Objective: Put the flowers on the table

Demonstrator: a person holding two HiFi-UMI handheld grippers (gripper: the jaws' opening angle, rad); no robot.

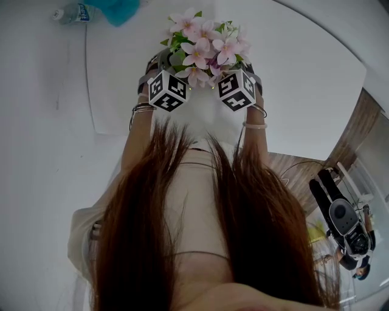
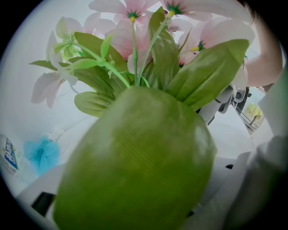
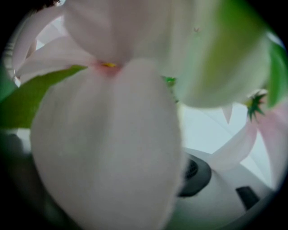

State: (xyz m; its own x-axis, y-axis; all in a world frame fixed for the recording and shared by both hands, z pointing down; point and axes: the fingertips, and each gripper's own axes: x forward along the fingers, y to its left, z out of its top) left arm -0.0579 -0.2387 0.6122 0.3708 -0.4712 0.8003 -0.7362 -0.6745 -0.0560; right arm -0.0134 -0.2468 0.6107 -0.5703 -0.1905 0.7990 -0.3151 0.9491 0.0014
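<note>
A bunch of pink flowers (image 1: 203, 45) with green leaves is held up between my two grippers over the white table (image 1: 304, 73). My left gripper (image 1: 163, 78) is at the bunch's left side and my right gripper (image 1: 243, 76) at its right side; the blooms hide both sets of jaws. In the left gripper view a big green leaf (image 2: 139, 166) fills the space between the jaws, with pink flowers (image 2: 135, 27) above it. A pale pink petal (image 3: 108, 143) blocks most of the right gripper view. Long hair hangs in the head view's lower half.
A water bottle (image 1: 72, 13) and a teal object (image 1: 118, 9) lie at the table's far left corner; the teal object (image 2: 41, 153) also shows in the left gripper view. Wooden floor (image 1: 358, 127) and a black device (image 1: 346, 225) lie to the right.
</note>
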